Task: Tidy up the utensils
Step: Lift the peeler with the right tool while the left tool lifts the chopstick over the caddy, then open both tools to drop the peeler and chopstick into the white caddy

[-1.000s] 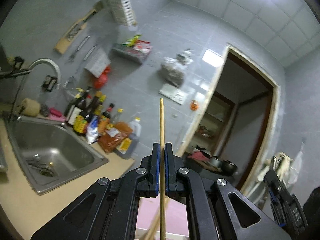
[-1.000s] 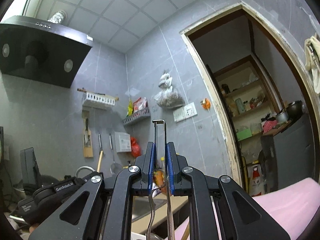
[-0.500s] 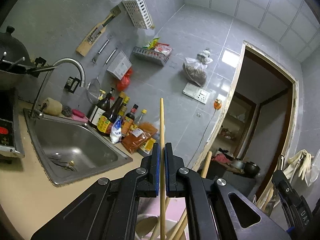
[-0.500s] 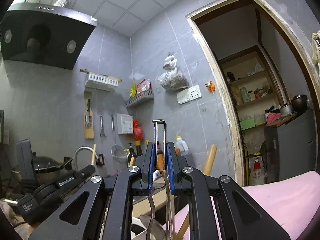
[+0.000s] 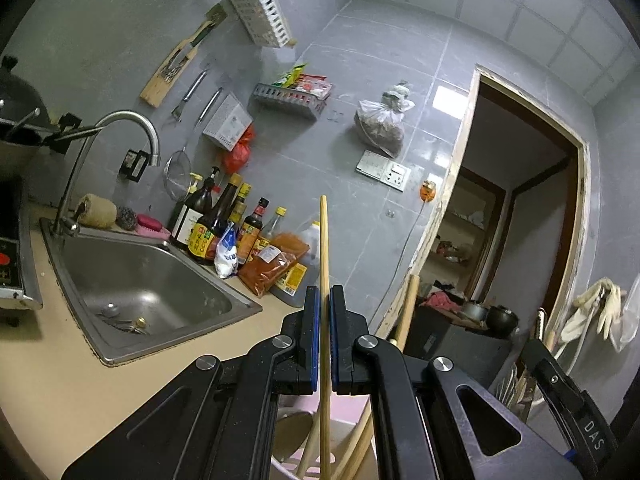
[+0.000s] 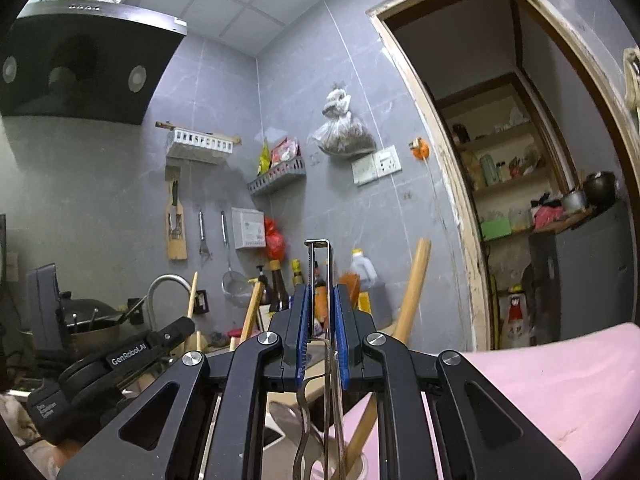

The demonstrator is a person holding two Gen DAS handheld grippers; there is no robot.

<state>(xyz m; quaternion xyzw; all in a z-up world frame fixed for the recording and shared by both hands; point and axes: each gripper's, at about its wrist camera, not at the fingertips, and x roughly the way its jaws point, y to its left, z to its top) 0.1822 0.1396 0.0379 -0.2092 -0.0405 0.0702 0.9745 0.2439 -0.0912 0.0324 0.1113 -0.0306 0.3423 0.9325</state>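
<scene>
Both my grippers have sunk: left gripper (image 5: 325, 336) pinches an upright chopstick (image 5: 324, 240) mid-shaft, light, stiff, slippery; right gripper (image 6: 322, 340) clamps thin metal tongs (image 6: 320, 264), springy, best held mid-length.

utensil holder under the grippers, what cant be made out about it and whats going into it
- Utensil holder: left wrist view, mostly hidden behind the left gripper; shape and contents unclear.
- Chopstick: lower end cut off by the bottom edge.
- Metal tongs in the right gripper: right wrist view, tips cut off below.
- Spoon: partly hidden by the gripper body.
</scene>
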